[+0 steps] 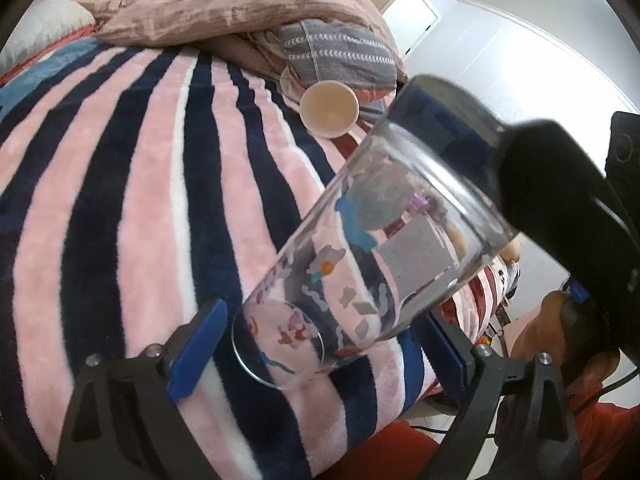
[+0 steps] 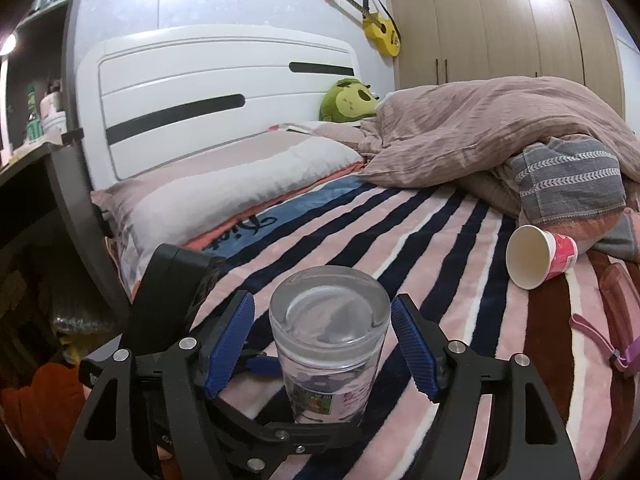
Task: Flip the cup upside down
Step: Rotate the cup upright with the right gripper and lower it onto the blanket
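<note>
Glass cup [image 2: 330, 344]: clear, glossy, smooth, thick base; printed decals on wall. Right gripper [image 2: 323, 344]: matt black plastic frame, bright metal screws, blue ribbed pads [image 2: 230, 348], look rubbery. Left gripper [image 1: 320, 356]: same matt black frame, blue pads. Striped blanket [image 1: 132, 184]: plush fleece, fuzzy nap. Duvet [image 2: 492, 128]: crinkled matt cloth. Paper cup [image 2: 538, 256]: matt paper inside, glossy pink print outside. Headboard [image 2: 224, 96]: smooth white, semi-gloss. Wardrobe [image 2: 500, 28]: wood-grain laminate, matt. Guitar [image 2: 380, 26]: glossy yellow finish.
</note>
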`<state>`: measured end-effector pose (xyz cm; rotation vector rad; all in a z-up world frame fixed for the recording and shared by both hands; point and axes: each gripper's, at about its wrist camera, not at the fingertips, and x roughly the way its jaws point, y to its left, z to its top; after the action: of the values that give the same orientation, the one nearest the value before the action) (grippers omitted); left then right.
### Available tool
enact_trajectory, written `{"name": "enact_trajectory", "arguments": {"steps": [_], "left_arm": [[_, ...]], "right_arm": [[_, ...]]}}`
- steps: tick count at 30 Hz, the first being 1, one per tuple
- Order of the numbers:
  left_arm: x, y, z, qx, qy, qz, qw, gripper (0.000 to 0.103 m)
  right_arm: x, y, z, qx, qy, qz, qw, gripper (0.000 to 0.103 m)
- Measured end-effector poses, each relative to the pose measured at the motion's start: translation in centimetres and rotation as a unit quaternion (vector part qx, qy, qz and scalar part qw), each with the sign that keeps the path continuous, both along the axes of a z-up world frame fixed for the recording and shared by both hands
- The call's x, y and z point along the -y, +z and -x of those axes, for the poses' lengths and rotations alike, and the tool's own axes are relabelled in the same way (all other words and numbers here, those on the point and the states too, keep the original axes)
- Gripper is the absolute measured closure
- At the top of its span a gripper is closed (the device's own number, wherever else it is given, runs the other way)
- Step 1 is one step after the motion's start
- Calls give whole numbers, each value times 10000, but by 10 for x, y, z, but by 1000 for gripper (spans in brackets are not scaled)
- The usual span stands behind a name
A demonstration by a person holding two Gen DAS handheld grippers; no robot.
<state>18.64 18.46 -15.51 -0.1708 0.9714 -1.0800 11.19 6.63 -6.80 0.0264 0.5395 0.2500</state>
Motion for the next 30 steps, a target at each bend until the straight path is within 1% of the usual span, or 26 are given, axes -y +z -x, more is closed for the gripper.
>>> {"name": "enact_trajectory", "arguments": {"steps": [2,6,13,17,21,24,27,29,30], "left_arm": [[-1,2,0,108,49,4,9999,11],[-7,3,-4,31,62,65,10000,11],[-12,5,-3,94,83,53,9999,11],[-14,6,-3,81,63,15,9999,11],[-16,10,-2,109,58,-15,9999,11],[-23,21,3,249,87,-180,9995,9],[-32,39,12,533,200,-322,9979,7],[-40,54,21,726,404,-465,9955,3],[-44,61,26,806,479,-514,9943,2]], "right_arm": [[1,0,-2,-27,11,-18,10000,35],[-2,2,0,13,18,79,10000,35],[2,3,-3,-89,10,-61,9999,35],[1,2,-3,-110,-15,10,9999,35],[5,4,-3,-153,-54,-72,9998,35],[9,8,0,-180,-201,-97,9996,34],[14,19,9,-139,-333,-189,9992,28],[19,31,22,-31,-539,-294,9981,19],[21,36,27,5,-610,-342,9976,17]]}}
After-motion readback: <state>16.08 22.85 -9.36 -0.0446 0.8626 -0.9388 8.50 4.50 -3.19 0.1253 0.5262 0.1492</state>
